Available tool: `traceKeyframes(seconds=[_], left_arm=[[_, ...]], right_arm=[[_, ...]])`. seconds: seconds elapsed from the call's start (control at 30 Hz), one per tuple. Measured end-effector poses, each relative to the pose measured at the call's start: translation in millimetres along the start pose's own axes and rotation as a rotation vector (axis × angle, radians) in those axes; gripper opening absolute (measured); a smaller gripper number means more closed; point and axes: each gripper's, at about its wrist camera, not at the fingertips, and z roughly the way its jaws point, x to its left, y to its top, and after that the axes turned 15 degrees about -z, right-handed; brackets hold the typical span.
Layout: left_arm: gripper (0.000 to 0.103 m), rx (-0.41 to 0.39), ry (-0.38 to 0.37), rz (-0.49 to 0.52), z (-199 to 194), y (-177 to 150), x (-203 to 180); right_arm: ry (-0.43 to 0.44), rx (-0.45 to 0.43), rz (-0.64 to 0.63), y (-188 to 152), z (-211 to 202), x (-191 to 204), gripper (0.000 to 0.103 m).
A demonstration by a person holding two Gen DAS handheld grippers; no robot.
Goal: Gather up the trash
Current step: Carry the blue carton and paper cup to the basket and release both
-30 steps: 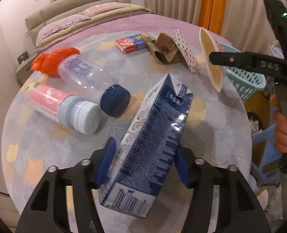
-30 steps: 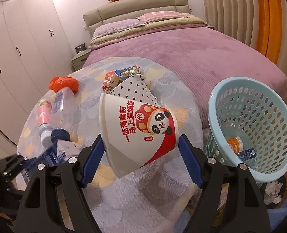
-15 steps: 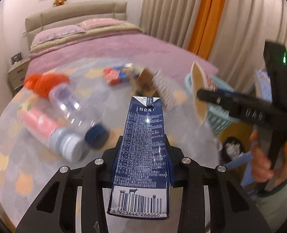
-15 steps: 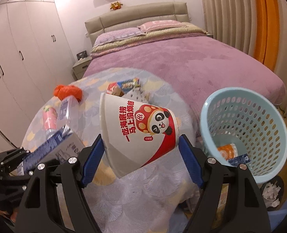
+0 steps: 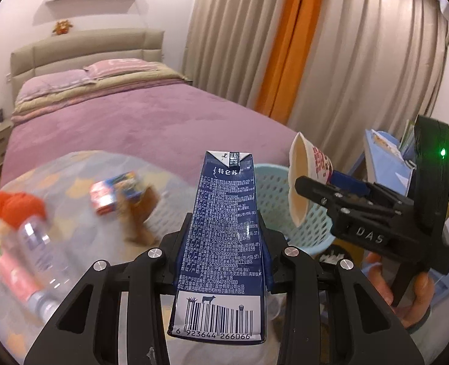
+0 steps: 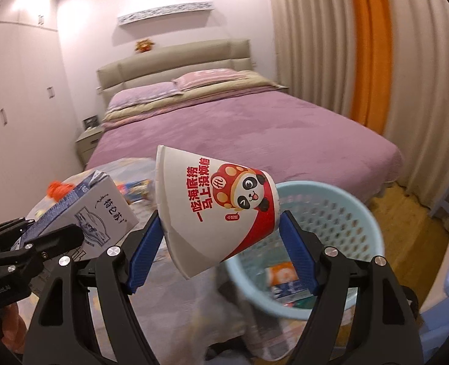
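My left gripper (image 5: 224,258) is shut on a dark blue milk carton (image 5: 224,231), held in the air above the table; the carton also shows in the right wrist view (image 6: 99,216). My right gripper (image 6: 221,243) is shut on a white and red paper cup with a panda (image 6: 212,213), lying sideways in the jaws, up beside the light blue basket (image 6: 330,213). In the left wrist view the cup (image 5: 303,182) hangs over the basket (image 5: 273,200). The basket holds some trash.
On the round table (image 5: 72,170) lie a clear bottle (image 5: 42,249), a pink bottle (image 5: 11,273), an orange bag (image 5: 14,210), a red and blue box (image 5: 112,194) and brown paper (image 5: 142,216). A purple bed (image 6: 239,127) stands behind. Curtains hang at the right.
Both grippers have lifted and swung right toward the basket. The milk carton has come up off the table and turned upright in my left gripper. The cup is nearer the basket.
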Motion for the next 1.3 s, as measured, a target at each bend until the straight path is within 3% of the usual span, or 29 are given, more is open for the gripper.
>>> traceKeyframes(seconds=[0.4,0.57,0.8,0.87,0.93,1.3], left_arm=[[0.036,0.063,-0.032,-0.014,102.0,22.7,-57.9],[0.036,0.081,-0.007,-0.087,144.4,24.7,-60.7],[0.036,0.121,0.010,-0.094,185.9,14.9,-64.3],[0.043,0.137,-0.014,-0.108,188.9,13.1,-61.1],[0.060,0.125,-0.012,-0.114,185.2,12.5,-58.5],[0.062,0.076,-0.021,-0.110,148.6,17.1,-53.8]], right_arm=[[-0.122,0.096,0.123,-15.1,39.7,-81.2,0.073],[-0.161,0.183,0.180,-32.5,67.6,-107.7,0.073],[-0.169,0.312,0.250,-66.3,104.0,-135.4,0.074],[-0.157,0.328,0.258,-71.9,109.3,-138.9,0.074],[-0.146,0.332,0.270,-75.1,111.6,-141.3,0.074],[-0.125,0.285,0.286,-76.6,92.6,-133.2,0.074]])
